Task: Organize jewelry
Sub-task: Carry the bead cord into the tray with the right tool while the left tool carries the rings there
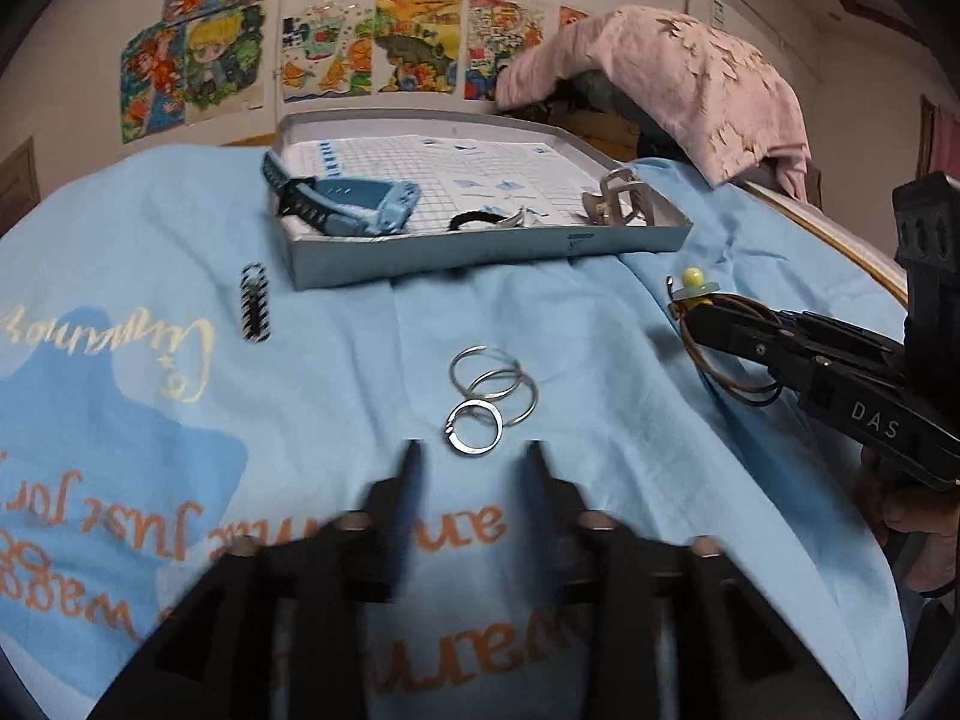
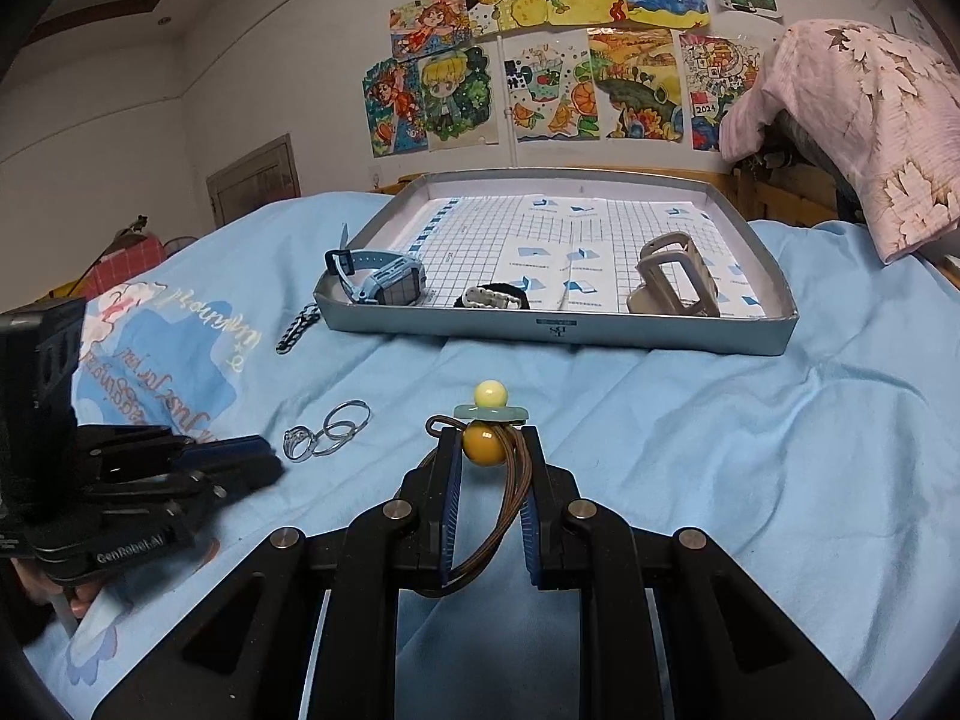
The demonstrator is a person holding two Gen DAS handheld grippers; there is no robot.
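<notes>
On the bed, over a light-blue printed blanket (image 2: 690, 420), the jewelry is part sorted, part still loose. Toward the left side of the blanket lies a black-and-white braided charm (image 1: 254, 310), just off the near-left corner of the grey tray (image 1: 480, 249). Inside the tray, left to right along its near wall: a blue watch (image 1: 354, 210), a black-and-white band (image 1: 480, 219) and a beige clip (image 2: 675, 276).

The left tool (image 1: 474, 468) points down at the blanket with its jaws parted and nothing between them — released. No earlier frame shows what it was doing. Just beyond its fingertips, near the middle of the blanket, sits a cluster of silver rings (image 1: 489, 399), overlapping one another.

To the right, the right tool (image 2: 489, 450) is clenched on a brown cord bracelet (image 2: 498, 516), its amber bead between the fingertips, with a pale green disc and a yellow bead above them. It hangs short of the tray's near wall.

The step in hand looks like carrying the bracelet to the tray while the left tool lines up on the rings. Next, the right tool would need to clear the tray wall before letting go; the left needs a low, narrow pinch, since thin flat rings on soft cloth may slip or separate.
</notes>
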